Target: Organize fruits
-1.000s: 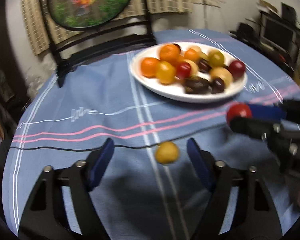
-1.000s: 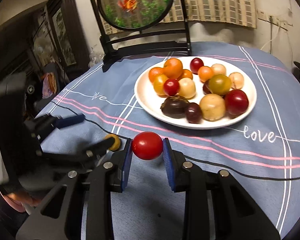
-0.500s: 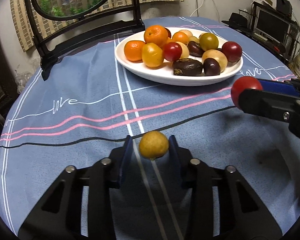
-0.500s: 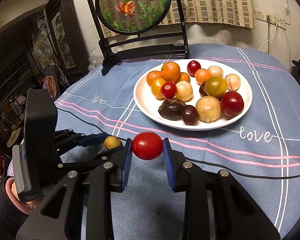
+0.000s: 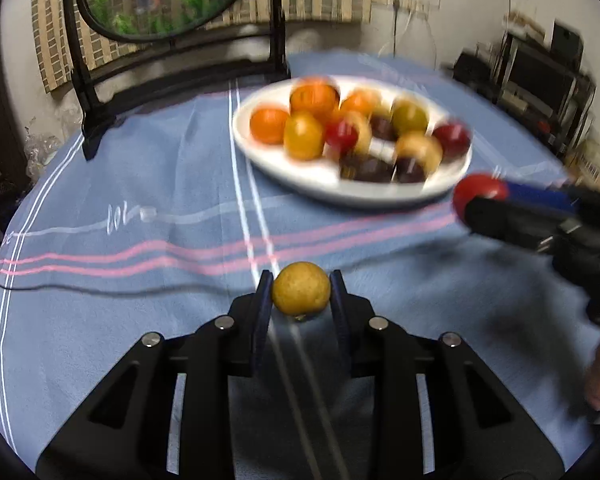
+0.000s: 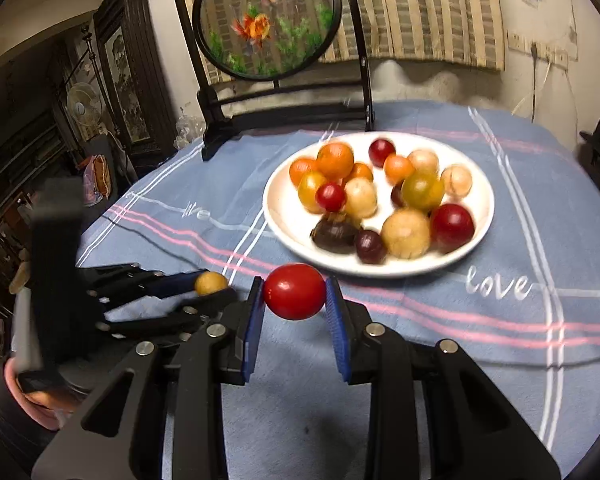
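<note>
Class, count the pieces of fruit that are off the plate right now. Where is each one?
2. A yellow fruit sits clamped in the left gripper; a red fruit is clamped in the right gripper. Both are short of the plate. Blur could hide others.

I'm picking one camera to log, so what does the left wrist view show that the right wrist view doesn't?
Only the left wrist view shows the shelving with dark electronics at the far right. Only the right wrist view shows the standing fan, the dark cabinet and the word "love" on the cloth. Both show the white plate of fruit, the yellow fruit in the left gripper and the red fruit in the right gripper.
</note>
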`<state>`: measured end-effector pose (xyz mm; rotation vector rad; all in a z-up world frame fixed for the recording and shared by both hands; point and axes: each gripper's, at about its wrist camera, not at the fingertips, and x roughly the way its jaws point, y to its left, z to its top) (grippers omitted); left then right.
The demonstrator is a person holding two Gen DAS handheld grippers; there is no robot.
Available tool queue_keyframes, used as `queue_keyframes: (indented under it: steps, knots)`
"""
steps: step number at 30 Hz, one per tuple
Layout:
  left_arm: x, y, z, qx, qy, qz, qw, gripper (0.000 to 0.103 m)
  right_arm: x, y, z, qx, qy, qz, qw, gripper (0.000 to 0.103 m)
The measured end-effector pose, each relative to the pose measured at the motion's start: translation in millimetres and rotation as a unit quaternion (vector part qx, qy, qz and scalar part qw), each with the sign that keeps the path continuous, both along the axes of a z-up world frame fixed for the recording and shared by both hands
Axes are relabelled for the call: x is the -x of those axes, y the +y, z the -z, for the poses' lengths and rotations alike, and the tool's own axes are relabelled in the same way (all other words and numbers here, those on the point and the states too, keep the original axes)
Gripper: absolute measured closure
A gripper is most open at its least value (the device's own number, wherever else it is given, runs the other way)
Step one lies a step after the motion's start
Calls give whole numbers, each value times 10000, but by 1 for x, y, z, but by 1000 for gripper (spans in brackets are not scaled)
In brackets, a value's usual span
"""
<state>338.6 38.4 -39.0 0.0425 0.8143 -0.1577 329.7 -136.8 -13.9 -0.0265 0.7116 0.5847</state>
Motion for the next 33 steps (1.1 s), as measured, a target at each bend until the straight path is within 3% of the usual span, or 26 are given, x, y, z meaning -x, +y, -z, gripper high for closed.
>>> queue_keyframes:
  steps: [5,8,14,25,26,27,28,33]
  knots:
    - [-38,-5,-46,196,-415,40,9989,74,-29,-15,-26,-141,-574,410,9974,72]
    - [-76,-13,-58,251,-492,73,9984,74,-55,-30,-28,-359,-617,713,9949,72]
    - [-138,-33,-52,147,-414,42,9990,74,-105,-43,-7,-374,-355,945,9942,72]
    - [-171,-43,-42,-128,-396,-217,9989,73,-126,-28,3,-189,-342,645,9972,71]
    - [-172,-42,-44,-196,-410,-334,9984,55,-127,-28,3,-191,-343,620,9973,69]
    - [-169,-40,-48,-275,-472,-493,9973,30,-126,-28,2,-176,-349,641,9972,52]
    - [-167,-39,-52,-307,-575,-574,9962,25,-123,-29,-1,-148,-404,742,9963,45]
    - [-125,-28,-77,-453,-757,-720,9935,13,-96,-34,-23,-209,-610,657,9958,44]
